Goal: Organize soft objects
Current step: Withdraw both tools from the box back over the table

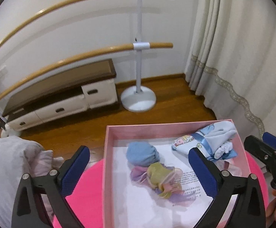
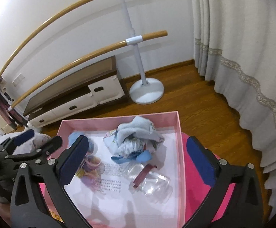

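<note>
A pink box [image 1: 107, 171] is carried on a bright pink counter [image 1: 88, 178]. Inside it, a blue rolled cloth [image 1: 142, 153] is seen toward the far left corner, touching a pastel ruffled bundle [image 1: 162, 178] just nearer; a printed baby cloth [image 2: 136, 138] is heaped at the far edge, and a clear plastic pouch [image 2: 151, 184] lies by the right wall. Both are held spread wide and empty — the left hand-held gripper [image 1: 138, 172] and the right hand-held gripper [image 2: 138, 161] — above the box.

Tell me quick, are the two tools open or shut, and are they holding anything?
Left tool: open, holding nothing, above the pink box.
Right tool: open, holding nothing, above the same box.
</note>
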Motion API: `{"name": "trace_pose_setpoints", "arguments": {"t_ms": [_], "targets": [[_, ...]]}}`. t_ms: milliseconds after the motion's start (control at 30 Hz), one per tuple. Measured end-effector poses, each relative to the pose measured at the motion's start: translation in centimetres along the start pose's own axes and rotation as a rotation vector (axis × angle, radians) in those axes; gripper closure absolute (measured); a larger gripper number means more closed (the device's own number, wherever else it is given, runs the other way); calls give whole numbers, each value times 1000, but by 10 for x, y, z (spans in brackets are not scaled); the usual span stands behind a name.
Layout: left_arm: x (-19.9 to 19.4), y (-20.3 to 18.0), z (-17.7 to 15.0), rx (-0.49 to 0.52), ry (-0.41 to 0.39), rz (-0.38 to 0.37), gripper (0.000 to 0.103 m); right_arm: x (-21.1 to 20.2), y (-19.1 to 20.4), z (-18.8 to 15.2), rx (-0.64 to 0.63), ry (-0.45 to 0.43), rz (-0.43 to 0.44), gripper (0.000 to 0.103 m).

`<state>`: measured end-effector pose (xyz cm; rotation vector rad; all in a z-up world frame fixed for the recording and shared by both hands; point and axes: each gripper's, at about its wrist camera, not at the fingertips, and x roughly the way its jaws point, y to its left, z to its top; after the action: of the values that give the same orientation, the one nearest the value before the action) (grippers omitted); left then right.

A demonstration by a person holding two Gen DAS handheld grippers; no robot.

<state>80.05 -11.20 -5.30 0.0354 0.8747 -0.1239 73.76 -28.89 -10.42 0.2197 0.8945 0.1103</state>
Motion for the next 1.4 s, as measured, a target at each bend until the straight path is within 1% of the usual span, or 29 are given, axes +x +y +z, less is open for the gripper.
{"name": "trace_pose_setpoints", "arguments": {"t_ms": [133,267,400,500,567,700,767,833,867,933,1067,1300,1400], "targets": [[-28,-2,-6,-12,-68,17,0,-24,5,-11,-8,-32,-2,0],[-60,-5,-16,-21,-135,32,0,-64,12,-26,-26,-91,-2,0],[-96,-6,-40,-31,-205,45,0,-99,18,-37,-41,-143,-10,0],[-116,-10,-57,-39,-248,48,0,-124,25,-49,-58,-179,-19,0],[-130,-12,-77,-44,-274,46,0,-140,28,-59,-67,-203,-21,0],[-139,-11,-105,-49,-300,40,0,-170,34,-79,-76,-247,-23,0],[-150,-9,-126,-53,-314,36,0,-183,37,-88,-86,-267,-25,0],[-155,-6,-138,-60,-324,32,0,-195,40,-98,-94,-287,-31,0],[-163,-7,-151,-65,-332,29,0,-201,41,-102,-94,-296,-28,0],[-175,-3,-161,-70,-341,25,0,-213,41,-110,-93,-316,-27,0],[-205,4,-198,-72,-370,28,0,-237,44,-128,-95,-354,-24,0],[-253,5,-243,-81,-399,21,0,-265,43,-158,-93,-398,-14,0],[-265,4,-260,-83,-409,24,0,-279,42,-174,-85,-419,-3,0]]}}
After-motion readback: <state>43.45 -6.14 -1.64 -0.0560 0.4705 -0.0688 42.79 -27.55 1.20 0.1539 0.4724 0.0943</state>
